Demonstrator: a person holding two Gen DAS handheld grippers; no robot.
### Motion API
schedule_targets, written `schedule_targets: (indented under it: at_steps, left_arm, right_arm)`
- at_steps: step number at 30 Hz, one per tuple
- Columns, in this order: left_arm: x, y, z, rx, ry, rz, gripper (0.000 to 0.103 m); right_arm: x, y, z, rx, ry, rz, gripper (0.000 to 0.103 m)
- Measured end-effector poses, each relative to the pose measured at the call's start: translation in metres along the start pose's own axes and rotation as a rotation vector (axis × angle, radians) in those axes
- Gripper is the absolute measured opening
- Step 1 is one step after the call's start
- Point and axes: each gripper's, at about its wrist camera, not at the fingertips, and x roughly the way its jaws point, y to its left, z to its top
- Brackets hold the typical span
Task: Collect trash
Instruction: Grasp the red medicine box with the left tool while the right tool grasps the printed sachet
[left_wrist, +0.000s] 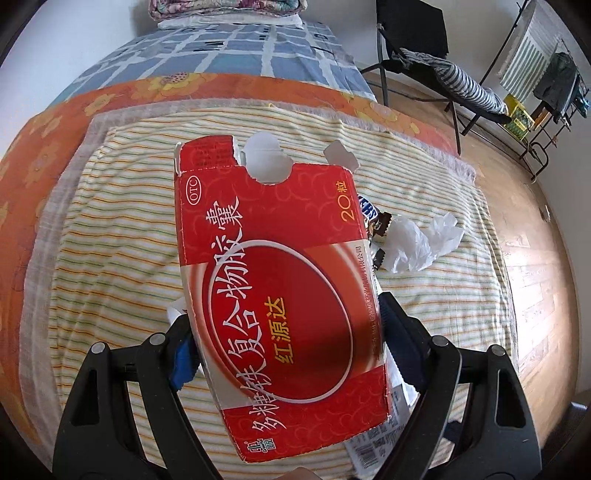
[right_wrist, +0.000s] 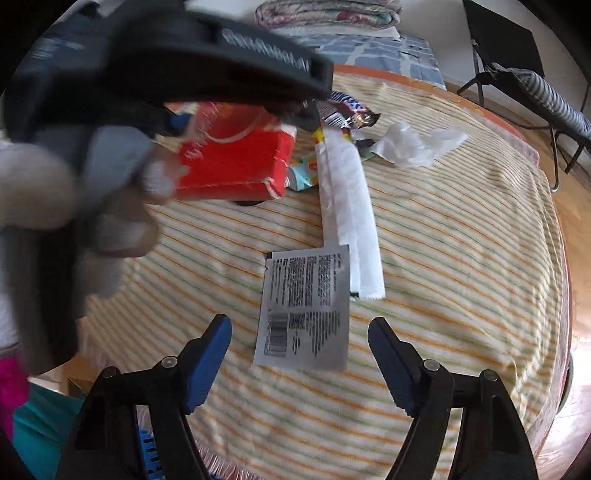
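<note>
Bed (left_wrist: 110, 229) under striped towel (right_wrist: 443, 240), wooden floor (left_wrist: 535, 258) beside.

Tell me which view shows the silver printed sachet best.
The right wrist view: the flat silver printed sachet lies whole on the striped cloth, text and barcode showing. The left wrist view shows only its corner behind the red cardboard box.

The red box (left_wrist: 280, 295) hides most of the candy wrappers (left_wrist: 376, 229) and a printed packet (left_wrist: 376, 439) behind it. In the right wrist view the hand (right_wrist: 55, 192) holding the left gripper (right_wrist: 240, 125) is blurred.
</note>
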Motion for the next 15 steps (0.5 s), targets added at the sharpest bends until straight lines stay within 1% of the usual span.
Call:
schedule_targets:
  at_steps: [2,4,7,9,11,12,15]
  left_arm:
    - [-0.002,0.004,0.000,-0.002,0.004,-0.016,0.086]
    - [-0.006,0.008,0.001,-0.008,0.002,-0.024,0.086]
    - [-0.013,0.012,0.002,-0.011,-0.010,-0.030,0.086]
    - [-0.018,0.015,0.003,-0.011,-0.018,-0.029,0.086]
    - [-0.021,0.017,0.002,-0.009,-0.023,-0.024,0.086]
    - [-0.023,0.019,0.002,-0.008,-0.024,-0.022,0.086]
    - [-0.027,0.026,-0.001,-0.012,-0.021,-0.027,0.086]
  right_arm:
    - [0.006,0.006,0.006,-0.024,0.012,-0.033,0.078]
    - [0.013,0.010,0.011,-0.041,0.024,-0.059,0.073]
    - [0.021,0.014,0.015,-0.047,0.050,-0.077,0.070]
    - [0.023,0.014,0.016,-0.043,0.052,-0.076,0.070]
    - [0.022,0.013,0.017,-0.034,0.049,-0.073,0.066]
    - [0.022,0.011,0.019,-0.030,0.047,-0.070,0.061]
    - [0.021,0.005,0.019,-0.008,0.047,-0.047,0.060]
